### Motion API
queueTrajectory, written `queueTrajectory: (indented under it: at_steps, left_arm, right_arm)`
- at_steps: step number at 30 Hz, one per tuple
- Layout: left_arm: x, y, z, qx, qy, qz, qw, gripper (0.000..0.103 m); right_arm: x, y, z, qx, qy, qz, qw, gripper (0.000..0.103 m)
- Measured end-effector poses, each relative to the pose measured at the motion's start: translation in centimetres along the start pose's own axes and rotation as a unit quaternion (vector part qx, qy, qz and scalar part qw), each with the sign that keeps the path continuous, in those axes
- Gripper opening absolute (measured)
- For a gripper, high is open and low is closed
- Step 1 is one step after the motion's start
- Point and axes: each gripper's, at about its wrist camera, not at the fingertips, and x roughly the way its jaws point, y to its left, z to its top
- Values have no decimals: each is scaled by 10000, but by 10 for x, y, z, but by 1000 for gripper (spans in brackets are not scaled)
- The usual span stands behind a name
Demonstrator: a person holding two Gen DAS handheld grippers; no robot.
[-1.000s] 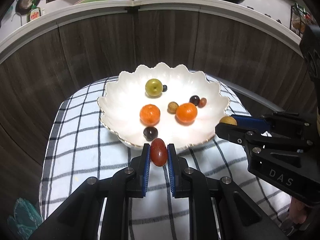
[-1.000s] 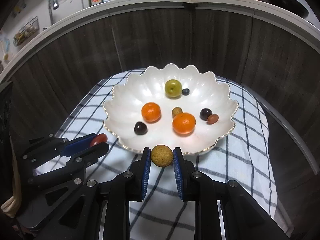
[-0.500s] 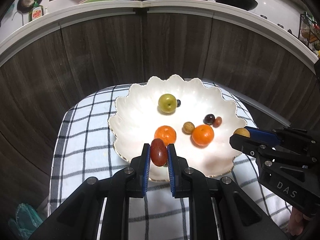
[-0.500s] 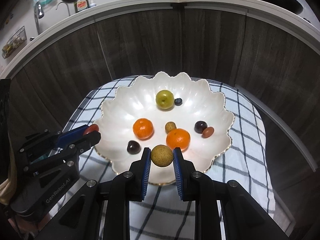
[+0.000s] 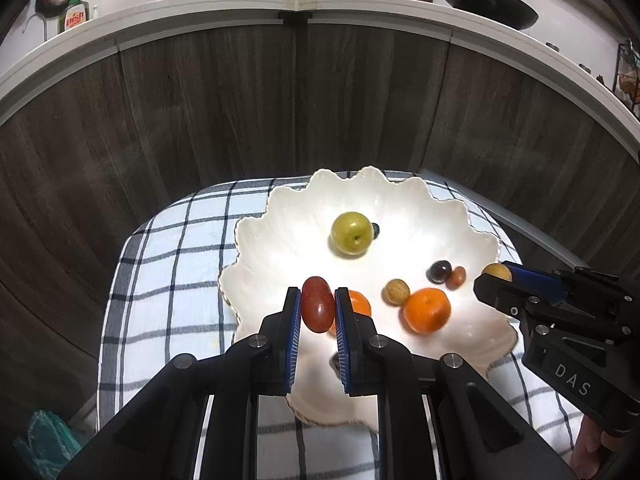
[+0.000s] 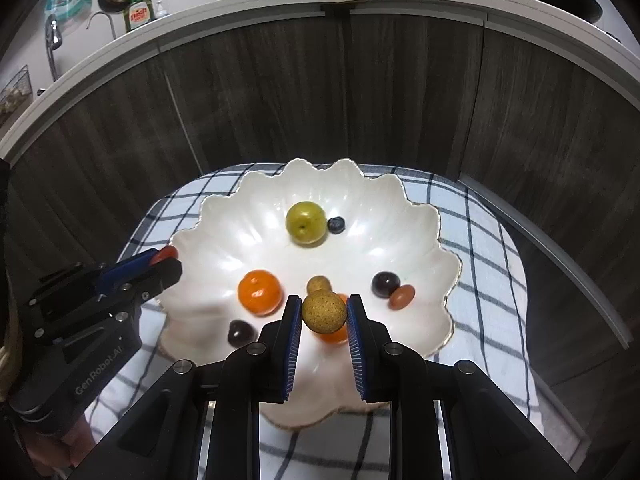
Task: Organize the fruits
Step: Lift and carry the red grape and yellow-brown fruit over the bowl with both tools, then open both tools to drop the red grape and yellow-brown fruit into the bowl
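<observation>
A white scalloped bowl rests on a checked cloth. My left gripper is shut on a red oval fruit above the bowl's near left part. My right gripper is shut on a tan round fruit above the bowl's near middle. In the bowl lie a green fruit, a blueberry, two oranges, a small tan fruit, dark grapes and a small reddish fruit.
The checked cloth covers a small table before a dark wood-panelled counter front. On the counter top stand a dish-soap bottle, pans and crockery. A green thing lies on the floor at lower left.
Both grippers have moved forward from the bowl's near rim to over its inside, each still holding its fruit. The bowl looks nearer and larger in both views.
</observation>
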Motion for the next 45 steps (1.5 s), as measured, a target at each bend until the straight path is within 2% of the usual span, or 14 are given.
queueTrajectory:
  at_steps: [17, 31, 33, 35, 36, 38, 41, 45]
  left_arm:
    - [46, 13, 21, -169, 210, 98, 9996, 18]
    - [59, 16, 27, -203, 231, 123, 9995, 19]
    - [58, 16, 27, -224, 248, 137, 9993, 37]
    - [55, 16, 26, -217, 192, 185, 9994, 45]
    - [54, 16, 27, -207, 177, 203, 9994, 46]
    - [52, 16, 27, -200, 176, 223, 9994, 47]
    - [47, 17, 27, -205, 159, 239, 9994, 55]
    - [36, 17, 27, -228, 84, 295, 9993, 64]
  right_arm:
    - [42, -13, 26, 177, 114, -108, 9997, 24]
    - [56, -11, 33, 69, 149, -149, 9998, 24]
    - [56, -11, 34, 67, 151, -179, 9997, 25]
    - [57, -12, 34, 77, 168, -215, 9996, 26]
    - [56, -12, 34, 76, 166, -221, 9996, 28]
    - [55, -13, 34, 79, 140, -258, 9995, 42]
    - [50, -14, 34, 105, 69, -298, 9995, 51]
    - [43, -14, 34, 132, 24, -343, 9993, 56]
